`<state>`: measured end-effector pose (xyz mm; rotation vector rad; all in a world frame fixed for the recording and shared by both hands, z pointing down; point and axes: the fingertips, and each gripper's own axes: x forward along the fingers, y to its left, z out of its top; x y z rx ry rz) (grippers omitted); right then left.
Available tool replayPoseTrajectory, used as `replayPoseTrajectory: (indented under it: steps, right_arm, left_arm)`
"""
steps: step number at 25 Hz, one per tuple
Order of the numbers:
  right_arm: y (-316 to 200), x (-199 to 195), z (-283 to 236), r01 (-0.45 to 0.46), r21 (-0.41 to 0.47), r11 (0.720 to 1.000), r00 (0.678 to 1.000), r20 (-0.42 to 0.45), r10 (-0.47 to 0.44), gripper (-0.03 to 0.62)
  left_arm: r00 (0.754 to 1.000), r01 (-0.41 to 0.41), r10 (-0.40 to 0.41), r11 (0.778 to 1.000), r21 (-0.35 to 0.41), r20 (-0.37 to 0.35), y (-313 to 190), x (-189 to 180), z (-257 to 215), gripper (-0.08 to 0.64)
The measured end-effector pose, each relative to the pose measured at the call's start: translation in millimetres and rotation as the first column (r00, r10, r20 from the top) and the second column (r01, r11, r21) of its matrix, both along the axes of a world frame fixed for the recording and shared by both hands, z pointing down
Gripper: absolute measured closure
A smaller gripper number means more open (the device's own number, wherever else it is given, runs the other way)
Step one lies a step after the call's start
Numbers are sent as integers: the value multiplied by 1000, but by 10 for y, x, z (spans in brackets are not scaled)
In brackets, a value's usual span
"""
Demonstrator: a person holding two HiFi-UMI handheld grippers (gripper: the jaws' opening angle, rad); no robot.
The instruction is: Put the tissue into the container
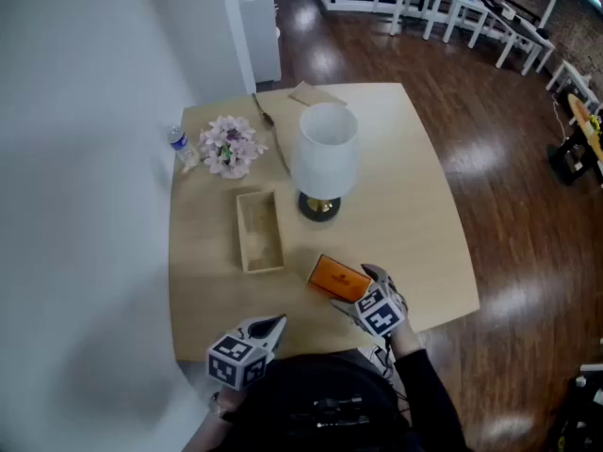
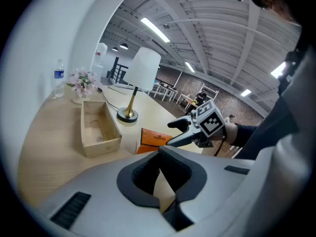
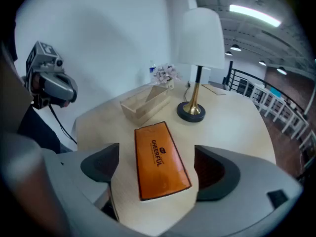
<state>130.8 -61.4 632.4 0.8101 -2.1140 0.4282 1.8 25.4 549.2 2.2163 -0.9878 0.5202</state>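
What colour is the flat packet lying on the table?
Orange packet, dark print; clearest in the right gripper view.

**Legible Markings**

1. Tissue pack (image 3: 160, 159): the orange top face carries the word "CHEERFUL" in dark capitals, printed lengthwise, with a small round logo just above it. A finer line of print beneath the word is too small to read.
2. In the left gripper view the same pack (image 2: 157, 138) shows this print only as a dark, unreadable line.
3. Water bottle (image 1: 179, 142): blue label, text illegible.
4. Marker cubes (image 1: 380, 314) (image 1: 236, 359): black-and-white square code patterns, no letters.
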Motion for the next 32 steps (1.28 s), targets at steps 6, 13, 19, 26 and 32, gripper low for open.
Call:
replayPoseTrajectory:
  steps: [6,13,19,26,32]
  right_arm:
    - [-125,-113,367,204,-64,977,965,-153,-212,121]
    - [-80,-164,647,251,-114,961,935,-227,-271,121]
    - [-66,-138,703,111,-168,980,973,-183,-142,140]
    - [166,-193,161,-197,-171,965,979,-90,184,152]
    - [169,-677,-238,-356,-164,920,933,-3,360,152]
  left_arm:
    - [1000,31,-31,999,-11,0,-47,-145,30,574]
    - [997,79,-80,996,-29,-12,-22,-276,58,574]
    - [996,81,-81,997,-14,-21,-74,-388,38,574]
    - [998,26,-24,999,26,-58,-165,-489,8,574]
    - [998,-42,44,998,50,-37,-202,-717,91,574]
